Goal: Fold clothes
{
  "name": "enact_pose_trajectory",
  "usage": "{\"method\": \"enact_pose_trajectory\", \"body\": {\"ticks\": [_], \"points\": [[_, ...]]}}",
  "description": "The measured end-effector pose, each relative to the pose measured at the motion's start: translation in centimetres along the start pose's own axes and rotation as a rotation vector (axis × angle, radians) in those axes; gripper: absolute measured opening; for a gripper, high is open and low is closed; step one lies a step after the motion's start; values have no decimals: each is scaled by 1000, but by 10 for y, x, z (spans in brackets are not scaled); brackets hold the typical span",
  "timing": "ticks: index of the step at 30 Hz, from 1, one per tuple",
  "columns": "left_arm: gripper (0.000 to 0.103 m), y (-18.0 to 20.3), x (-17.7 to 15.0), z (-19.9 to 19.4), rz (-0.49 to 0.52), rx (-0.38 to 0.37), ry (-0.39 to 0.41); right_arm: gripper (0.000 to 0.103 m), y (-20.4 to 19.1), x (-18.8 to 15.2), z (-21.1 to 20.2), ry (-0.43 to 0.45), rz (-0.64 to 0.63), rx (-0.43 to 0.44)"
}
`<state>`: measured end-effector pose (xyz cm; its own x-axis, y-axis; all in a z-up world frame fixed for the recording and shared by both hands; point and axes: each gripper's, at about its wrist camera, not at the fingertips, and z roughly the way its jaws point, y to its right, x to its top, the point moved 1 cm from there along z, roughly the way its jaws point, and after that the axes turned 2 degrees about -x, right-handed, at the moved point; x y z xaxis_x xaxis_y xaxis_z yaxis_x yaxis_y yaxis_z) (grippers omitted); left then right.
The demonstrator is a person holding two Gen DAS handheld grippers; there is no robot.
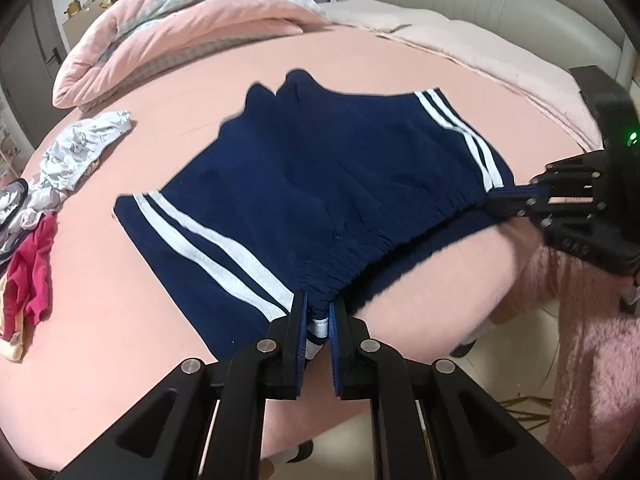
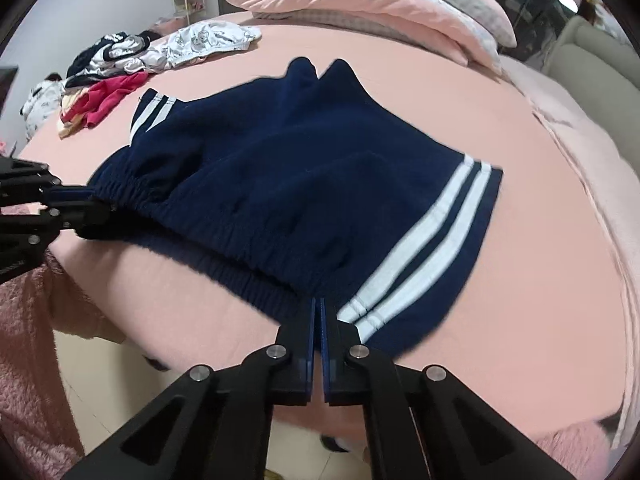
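Flanking navy shorts (image 1: 320, 184): loose clothes pile (image 1: 36, 240), folded quilt (image 1: 192, 28).

Left gripper (image 1: 319, 312) had black linkage arms with silver round rivets, blue-edged finger pads, right gripper (image 2: 319, 312) looked alike, a green light glowed on its black housing.

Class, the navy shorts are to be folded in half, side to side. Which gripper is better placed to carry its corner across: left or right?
Neither clearly. The left gripper and right gripper each have their jaws clamped on a waistband corner of the navy shorts, near the bed edge. If anything, left: its corner looks slightly lifted.
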<state>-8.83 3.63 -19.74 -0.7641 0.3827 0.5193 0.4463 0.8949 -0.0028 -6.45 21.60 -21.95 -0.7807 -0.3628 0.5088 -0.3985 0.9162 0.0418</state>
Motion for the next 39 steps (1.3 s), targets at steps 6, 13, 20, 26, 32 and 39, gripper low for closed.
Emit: {"method": "enact_pose_trajectory", "body": {"ticks": [6,13,20,26,32,39], "points": [[13,-3,-5,12,-49,-51,-61,0,4,-16,-4,-34,50,60],[30,-27,1,-27,-204,-108,90,2,18,4,-33,91,150,96],[34,-27,14,13,-151,-7,-30,4,33,23,30,-108,166,2],[34,-43,1,21,-192,-32,-61,4,37,-8,16,-128,177,11],[34,-82,-8,6,-291,69,-51,5,30,-11,8,-191,115,0],[34,-23,20,10,-105,-43,43,5,-2,32,4,-32,47,22]]}}
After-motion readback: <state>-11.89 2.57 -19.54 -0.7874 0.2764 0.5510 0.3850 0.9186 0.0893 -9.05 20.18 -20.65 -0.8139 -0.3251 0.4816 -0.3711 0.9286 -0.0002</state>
